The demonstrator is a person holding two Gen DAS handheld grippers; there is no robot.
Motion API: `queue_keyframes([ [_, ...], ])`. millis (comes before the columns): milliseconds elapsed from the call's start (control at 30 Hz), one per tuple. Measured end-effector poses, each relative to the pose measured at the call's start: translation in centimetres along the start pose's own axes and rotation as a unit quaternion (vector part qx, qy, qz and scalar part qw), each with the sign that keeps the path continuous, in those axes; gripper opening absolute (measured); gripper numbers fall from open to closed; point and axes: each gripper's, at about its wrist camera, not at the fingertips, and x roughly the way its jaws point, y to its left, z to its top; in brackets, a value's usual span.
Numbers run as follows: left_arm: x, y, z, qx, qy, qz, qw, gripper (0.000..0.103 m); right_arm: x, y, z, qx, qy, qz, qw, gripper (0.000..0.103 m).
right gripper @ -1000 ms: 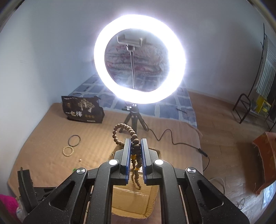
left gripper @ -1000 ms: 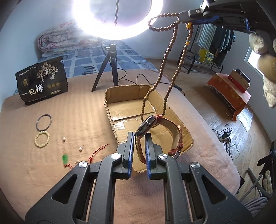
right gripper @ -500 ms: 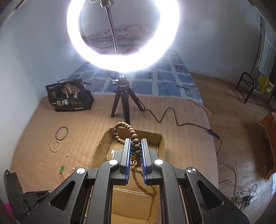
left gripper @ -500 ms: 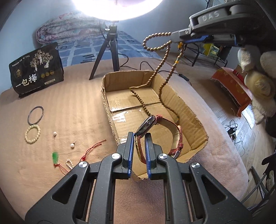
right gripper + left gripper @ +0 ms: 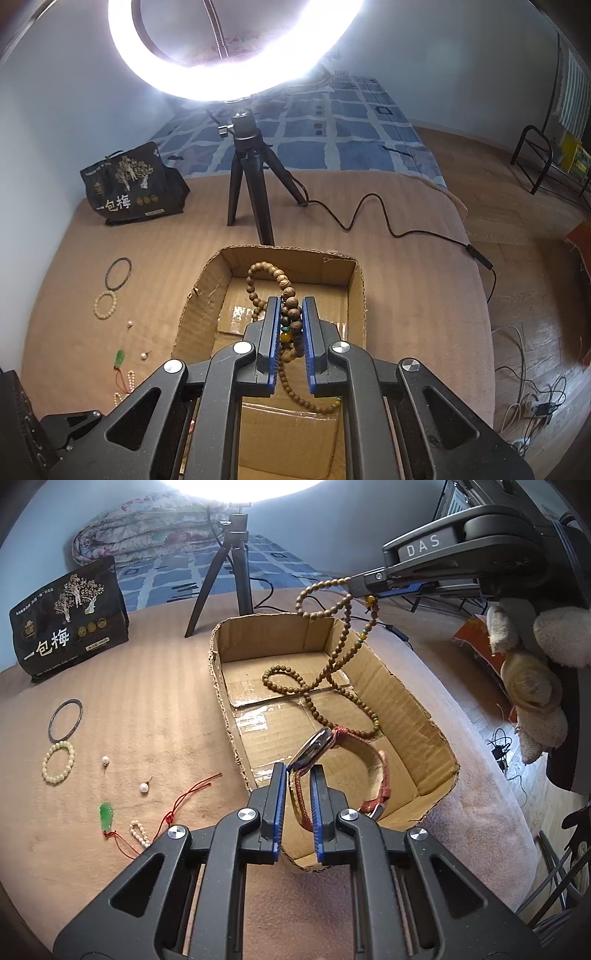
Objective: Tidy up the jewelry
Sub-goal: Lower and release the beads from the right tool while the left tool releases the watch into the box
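A tan, ribbed blanket (image 5: 155,709) covers the bed and fills most of both views; beyond it, toward the top of the frame, lies a blue-and-white checked sheet (image 5: 332,129), and in the left wrist view a folded floral quilt (image 5: 147,524) rests against the pale blue wall. A wooden floor (image 5: 524,229) runs along the right side, with a tangle of cables at the lower right.

An open cardboard box (image 5: 406,701) sits in the middle of the blanket. The left gripper (image 5: 298,805), at the bottom centre of its view, is pinching the reddish strap of a watch (image 5: 314,747) over the near end of the box. The right gripper (image 5: 291,339) is pressed onto a long strand of wooden beads (image 5: 332,664) — its lower loops already lie on the box floor, while the upper part hangs from the pads at the upper right of the left view.

A black tripod (image 5: 247,177) stands just behind the box, carrying a glaring ring light (image 5: 236,55); its cord snakes off to the right. A black printed bag (image 5: 70,624) stands at the upper left. Loose on the blanket at left: a dark bangle (image 5: 66,720), a pale bead bracelet (image 5: 59,762), two pearl earrings (image 5: 144,787), a green pendant (image 5: 106,816) on red cord and a small pearl chain (image 5: 140,833).
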Motion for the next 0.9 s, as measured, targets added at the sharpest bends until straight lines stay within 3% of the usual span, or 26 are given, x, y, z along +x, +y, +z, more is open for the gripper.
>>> queue_keyframes([
  [133,0.0,-0.1,0.1,0.001,0.001,-0.001,1.0,0.016,0.0,0.2,0.0,-0.003,0.002,-0.009,1.0,0.012],
  [167,-0.1,-0.1,0.1,0.0,-0.001,-0.001,1.0,0.018,-0.1,0.2,0.0,-0.001,0.002,-0.011,1.0,0.021],
  [200,-0.2,-0.1,0.1,-0.001,-0.005,-0.001,1.0,0.018,-0.1,0.2,0.0,0.0,0.002,-0.012,1.0,0.036],
  [267,-0.4,-0.1,0.2,0.0,-0.009,0.002,1.0,0.018,-0.4,0.3,-0.2,0.002,-0.003,-0.012,1.0,0.048],
  [767,-3.5,1.4,-0.6,0.009,-0.022,0.02,0.9995,0.018,-3.3,1.2,-1.1,0.005,-0.022,-0.012,1.0,0.049],
  [833,-4.4,2.2,-0.8,0.014,-0.027,0.027,0.9992,0.018,-4.3,1.8,-1.5,0.001,-0.032,-0.007,0.999,0.05],
  [900,-5.5,3.4,-1.1,0.013,-0.029,0.03,0.999,0.018,-5.1,2.5,-2.0,-0.004,-0.041,0.0,0.999,0.057],
])
